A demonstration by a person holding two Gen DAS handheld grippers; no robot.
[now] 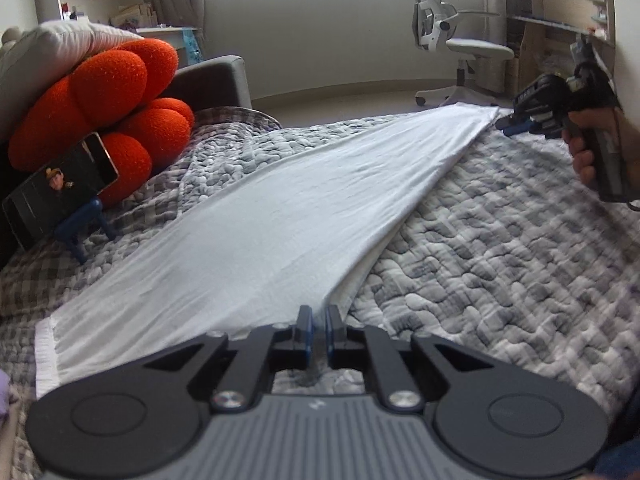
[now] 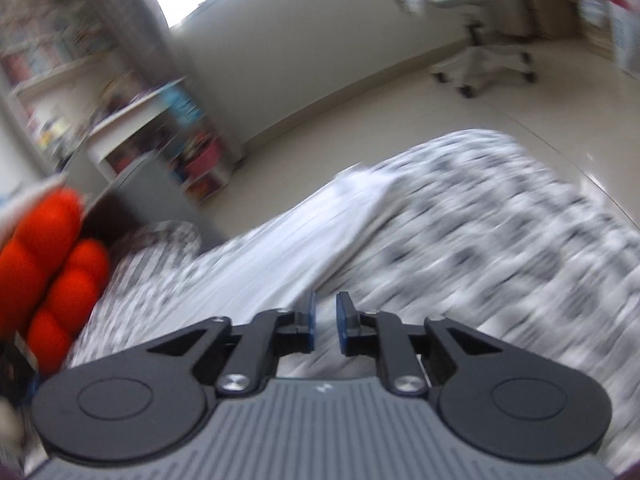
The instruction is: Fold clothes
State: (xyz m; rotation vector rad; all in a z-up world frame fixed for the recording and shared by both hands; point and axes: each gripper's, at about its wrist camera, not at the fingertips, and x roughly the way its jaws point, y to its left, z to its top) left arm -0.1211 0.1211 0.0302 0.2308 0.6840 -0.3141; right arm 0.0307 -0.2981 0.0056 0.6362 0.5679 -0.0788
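A long white garment (image 1: 280,208), folded lengthwise, lies slantwise on the grey quilted bedspread (image 1: 500,240). My left gripper (image 1: 319,320) is at its near end, jaws shut on the corner of the fold edge. Held by a hand, my right gripper (image 1: 505,125) hovers just past the garment's far right corner, apart from the cloth. The right wrist view is motion-blurred: the right gripper (image 2: 325,316) stands slightly open with nothing between its blue pads, above the bedspread (image 2: 500,240), and the white garment (image 2: 304,232) stretches away ahead and to the left.
An orange plush cushion (image 1: 112,92) and a pale pillow (image 1: 52,44) sit at the left, with a phone on a blue stand (image 1: 60,188) leaning there. A white office chair (image 1: 460,40) stands on the floor beyond the bed. Shelves line the walls.
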